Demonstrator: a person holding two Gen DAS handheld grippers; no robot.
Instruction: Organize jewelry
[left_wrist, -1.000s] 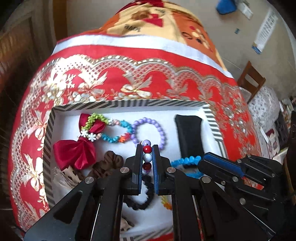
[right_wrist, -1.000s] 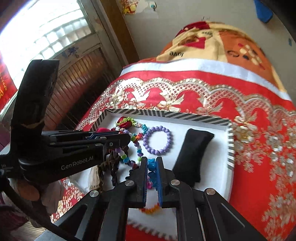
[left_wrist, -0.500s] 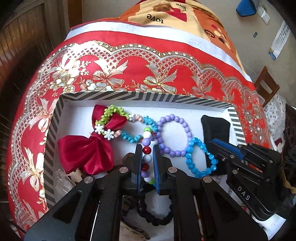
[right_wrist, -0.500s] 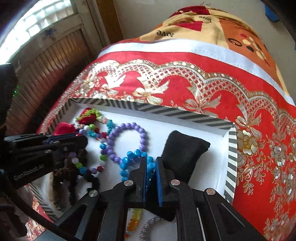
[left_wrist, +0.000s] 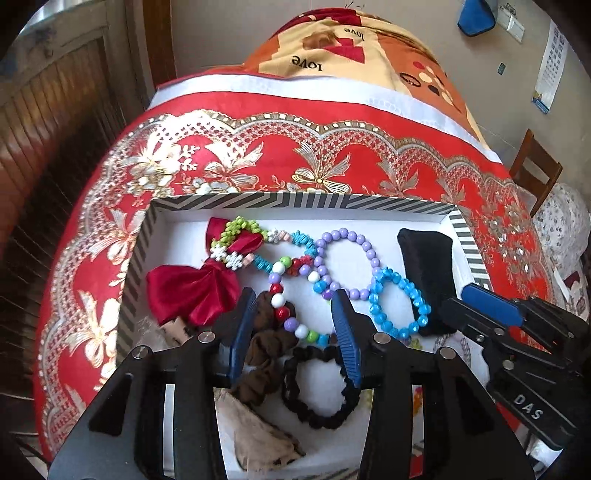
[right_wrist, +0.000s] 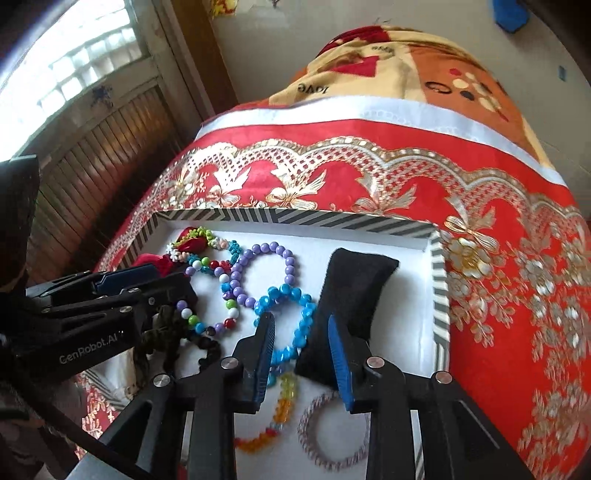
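A shallow white tray (left_wrist: 177, 206) with a black-and-white striped rim sits on a red and gold cloth (left_wrist: 258, 162), and the jewelry lies spread across its floor. The left tool (left_wrist: 293, 308) hangs over the tray's near left part; its jaws have just been opening and now stand apart, with the multicolored bead bracelet (left_wrist: 279, 301) lying loose between them, touched by neither pad. The right tool (right_wrist: 301, 328) has likewise just been opening; its blue pads stand a little apart, with the near end of the blue bead bracelet (right_wrist: 286, 295) in the gap and not pinched. That bracelet lies against the lilac bead bracelet (right_wrist: 264, 273) and just left of the black pouch (right_wrist: 351, 291). Only the left wrist view shows the red satin bow (left_wrist: 192, 291), the brown scrunchie (left_wrist: 267, 343), the black scrunchie (left_wrist: 319, 387) and a beige fabric piece (left_wrist: 258, 435) at the near edge. Only the right wrist view shows clearly the orange and yellow bead bracelet (right_wrist: 275, 413) and a striped bangle (right_wrist: 325, 428) lying under the right tool. The braided string bracelets (left_wrist: 255, 240) by the far left corner appear in both views, smaller from the right.
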